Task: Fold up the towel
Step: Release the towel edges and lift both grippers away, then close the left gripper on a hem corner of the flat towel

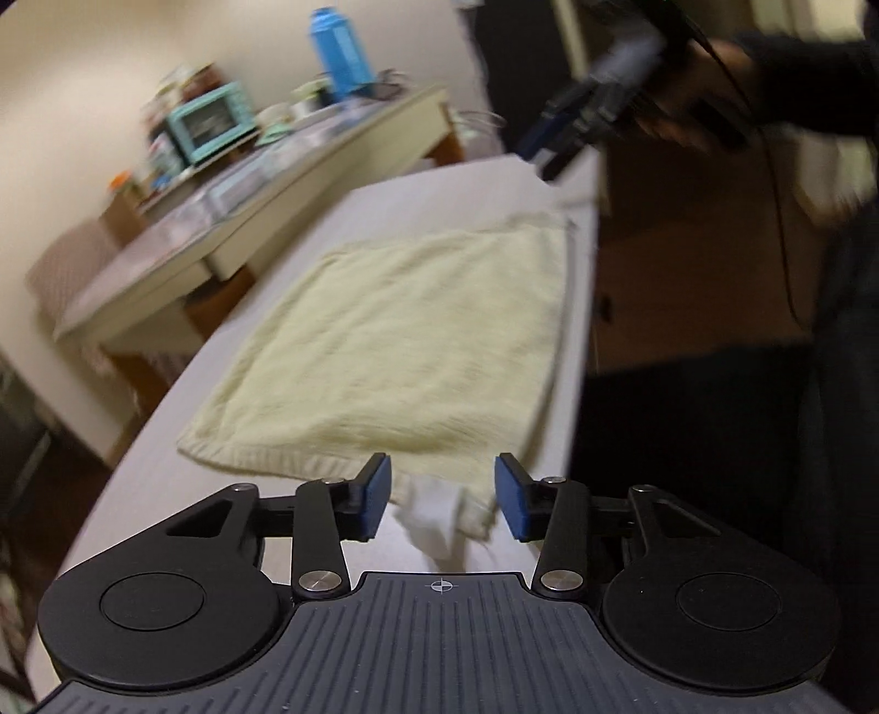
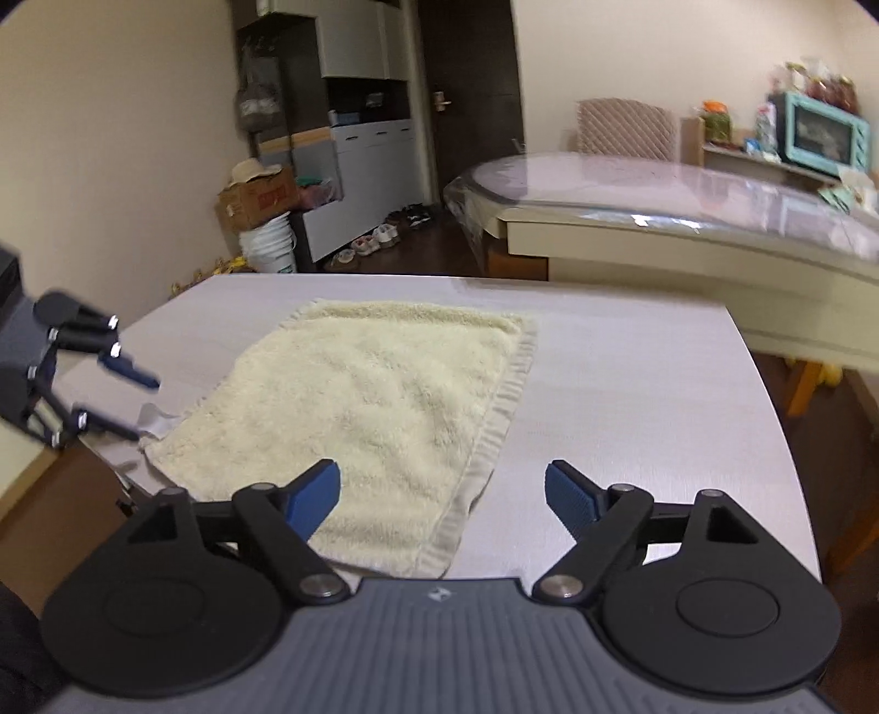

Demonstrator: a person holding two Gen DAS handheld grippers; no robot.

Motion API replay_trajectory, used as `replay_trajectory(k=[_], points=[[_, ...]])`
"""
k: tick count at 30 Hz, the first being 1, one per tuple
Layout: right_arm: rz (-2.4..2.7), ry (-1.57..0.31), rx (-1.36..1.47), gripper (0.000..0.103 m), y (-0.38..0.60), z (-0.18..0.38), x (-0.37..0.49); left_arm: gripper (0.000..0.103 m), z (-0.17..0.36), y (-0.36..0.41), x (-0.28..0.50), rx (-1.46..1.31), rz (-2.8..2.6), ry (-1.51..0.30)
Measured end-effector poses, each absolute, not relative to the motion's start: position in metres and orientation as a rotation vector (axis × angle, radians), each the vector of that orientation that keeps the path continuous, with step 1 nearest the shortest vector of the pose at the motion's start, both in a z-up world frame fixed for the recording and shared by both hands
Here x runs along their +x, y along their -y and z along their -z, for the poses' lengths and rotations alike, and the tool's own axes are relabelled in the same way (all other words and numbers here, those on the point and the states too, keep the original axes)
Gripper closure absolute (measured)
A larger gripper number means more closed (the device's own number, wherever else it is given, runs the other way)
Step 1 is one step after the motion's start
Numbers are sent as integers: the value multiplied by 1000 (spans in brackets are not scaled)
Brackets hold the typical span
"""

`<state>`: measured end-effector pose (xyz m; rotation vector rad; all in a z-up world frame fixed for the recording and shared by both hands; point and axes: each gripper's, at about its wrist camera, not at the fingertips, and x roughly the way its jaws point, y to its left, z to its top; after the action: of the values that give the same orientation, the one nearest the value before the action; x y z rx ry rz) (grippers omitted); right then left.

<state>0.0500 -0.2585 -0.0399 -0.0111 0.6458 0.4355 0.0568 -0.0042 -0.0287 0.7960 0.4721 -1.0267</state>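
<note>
Left gripper (image 1: 443,497) jaws apart; right gripper (image 2: 443,501) jaws wide, seemingly empty.

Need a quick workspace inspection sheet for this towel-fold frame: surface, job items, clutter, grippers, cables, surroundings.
Surface: pale wood-grain table, bare around the towel.
Job's things: cream towel lying flat, one edge near the table's edge; white tag sticking out at one corner.
Clutter: nothing seen on the work table.
Grippers: left gripper open, poised at the tag corner, not touching; right gripper open above the opposite end, holding nothing.
Cables: one black cable hanging from the right gripper's handle.
Surroundings: second table with clear cover, teal toaster oven, blue thermos, cardboard box, white bucket, shoes by the door.
</note>
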Motion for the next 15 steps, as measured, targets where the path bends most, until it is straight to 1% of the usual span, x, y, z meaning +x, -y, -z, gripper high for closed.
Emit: replay_trajectory(k=[4,5,6,7,8,9,11,12,13,14,15], points=[[-425,-640,5,20,260,40,41,59,40,8,48,897,1034,-423],[-427,-641,-4,21,259,41,40,59,40,8,47,906,1037,-417],[-432,-642,-63,28,255,44,38,59,40,9,46,915,1036,-413],[-434,-643,-79,38,254,45,36,63,41,9,47,919,1036,-412],[-444,-651,-129,45,250,49,35,68,40,10,50,910,1038,-429],[-482,-676,-189,54,247,56,34,73,40,11,55,893,1040,-455],[-508,-697,-212,55,245,61,34,74,40,11,59,880,1051,-470],[-516,-703,-209,55,247,63,34,77,40,11,59,876,1055,-476],[-523,-708,-204,55,250,65,34,83,40,11,59,874,1059,-480],[-529,-713,-199,55,252,66,35,86,40,12,57,874,1063,-483],[-534,-718,-172,55,255,67,37,93,40,12,56,874,1065,-485]])
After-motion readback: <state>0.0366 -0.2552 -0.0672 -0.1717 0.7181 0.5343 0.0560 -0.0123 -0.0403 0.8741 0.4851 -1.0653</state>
